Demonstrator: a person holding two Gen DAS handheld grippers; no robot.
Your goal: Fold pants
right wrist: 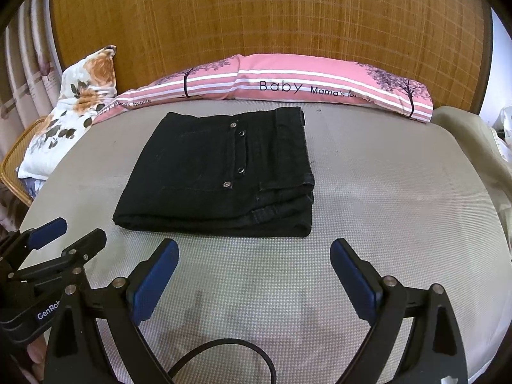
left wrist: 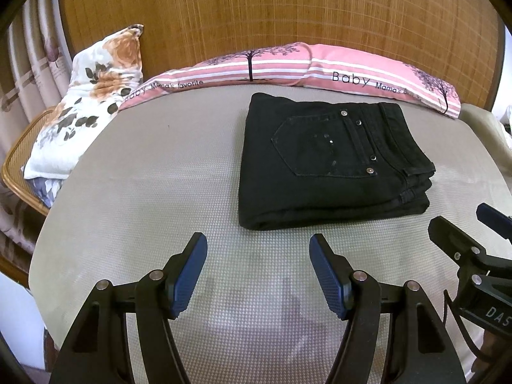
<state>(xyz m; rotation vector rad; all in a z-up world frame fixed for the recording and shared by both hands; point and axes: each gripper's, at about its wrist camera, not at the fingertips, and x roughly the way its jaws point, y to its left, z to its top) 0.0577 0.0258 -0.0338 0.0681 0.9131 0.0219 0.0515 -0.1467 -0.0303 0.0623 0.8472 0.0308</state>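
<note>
Both claws apart and empty, left claw (left wrist: 258, 249), right claw (right wrist: 254, 252), over grey textured bed (left wrist: 153, 172), folded black pants (left wrist: 329, 160) beyond, pink pillow (left wrist: 352, 67), woven headboard (left wrist: 272, 9) behind.

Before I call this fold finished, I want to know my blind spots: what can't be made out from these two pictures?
- Black pants: the underside and inner layers are hidden in both views by the top fold.
- Pink pillow: in the right wrist view the printed text runs blurred toward its right end.
- Right gripper: in the left wrist view the frame's right edge cuts it off.
- Left gripper: in the right wrist view the left edge cuts it off.
</note>
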